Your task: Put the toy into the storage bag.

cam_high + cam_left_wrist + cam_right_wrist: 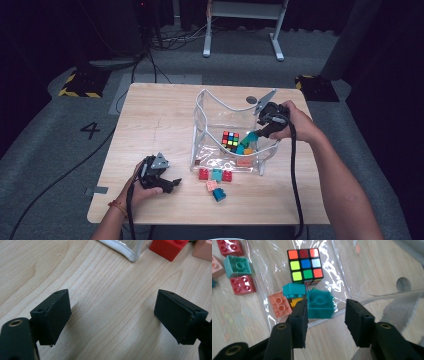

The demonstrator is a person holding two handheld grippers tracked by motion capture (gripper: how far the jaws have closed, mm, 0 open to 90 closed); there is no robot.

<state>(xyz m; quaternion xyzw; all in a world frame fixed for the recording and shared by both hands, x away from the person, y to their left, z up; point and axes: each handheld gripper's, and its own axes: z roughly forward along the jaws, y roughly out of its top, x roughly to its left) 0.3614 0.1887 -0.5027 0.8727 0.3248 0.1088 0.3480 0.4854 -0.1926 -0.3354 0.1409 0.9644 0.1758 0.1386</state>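
A clear plastic bag [218, 107] with white piping stands open on the wooden table [160, 120]. Inside it lie a Rubik's cube [230, 140] [305, 265], a teal brick [293, 290], a salmon brick [279, 304] and a yellow brick [296, 302]. My right gripper [260, 131] [327, 307] reaches into the bag from its right side, jaws open. Another teal brick [320, 305] [251, 138], blurred, sits between them against the left pad, clear of the right one. My left gripper [172, 184] [112, 315] rests low at the table's front left, open over bare wood.
Several loose bricks lie in front of the bag: red [203, 174], teal [217, 174], red [227, 175], pink [212, 185], blue [219, 194]. A red brick [168, 247] and the bag's white edge [120, 250] lie just ahead of the left gripper.
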